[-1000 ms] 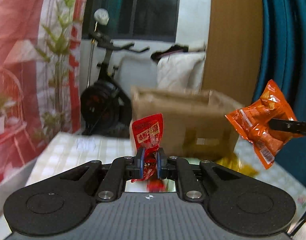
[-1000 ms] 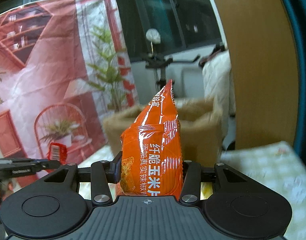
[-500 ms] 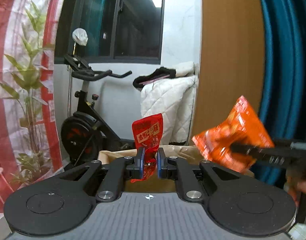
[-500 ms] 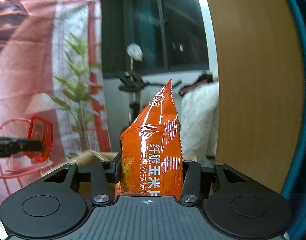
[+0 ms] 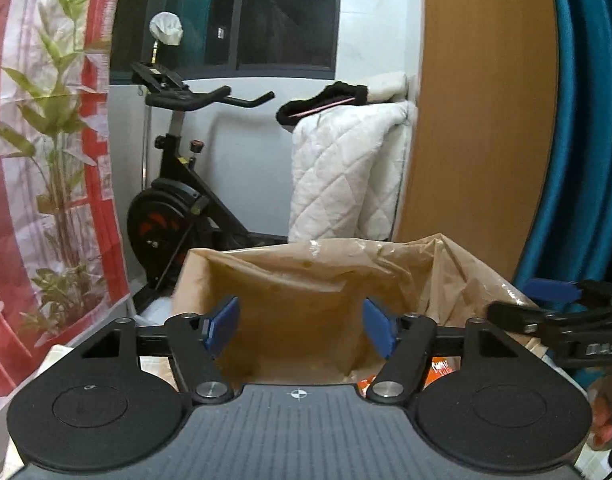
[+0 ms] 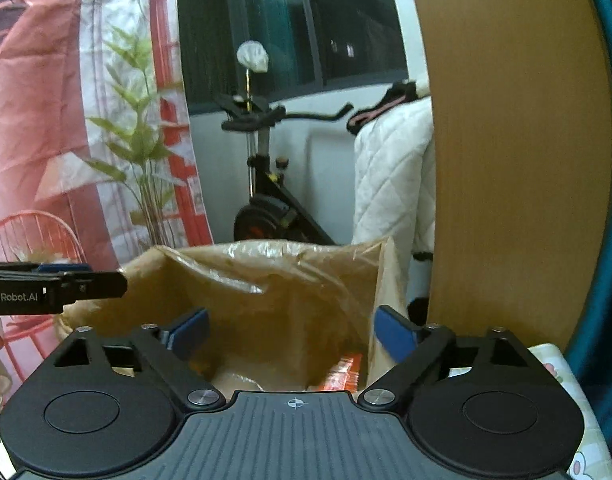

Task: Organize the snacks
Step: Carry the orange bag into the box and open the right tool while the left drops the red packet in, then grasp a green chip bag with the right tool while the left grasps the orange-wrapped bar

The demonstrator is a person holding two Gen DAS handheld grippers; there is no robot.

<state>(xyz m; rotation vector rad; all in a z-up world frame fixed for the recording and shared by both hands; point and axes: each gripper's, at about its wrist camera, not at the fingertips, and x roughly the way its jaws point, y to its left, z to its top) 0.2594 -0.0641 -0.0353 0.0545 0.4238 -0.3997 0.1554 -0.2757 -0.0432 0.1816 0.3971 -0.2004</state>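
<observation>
Behind the brown bag point(image 5: 306, 280) stand an exercise bike point(image 5: 178, 200) and a white quilt point(image 5: 345, 176). Above the bag's mouth, the left gripper point(image 5: 302, 326) and right gripper point(image 6: 292, 334) hang spread and empty. An orange snack packet point(image 6: 343, 370) lies inside the bag.

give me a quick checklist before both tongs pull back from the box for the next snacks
1. Left tongs open and empty: ok.
2. Right tongs open and empty: ok.
3. Orange snack packet down inside the lined cardboard box: ok.
4. Red snack packet inside the box: cannot tell, hidden from both views.
5. Plastic liner free of the blue pads: cannot tell, it sits close behind them.
6. The two tongs apart from each other: ok.
</observation>
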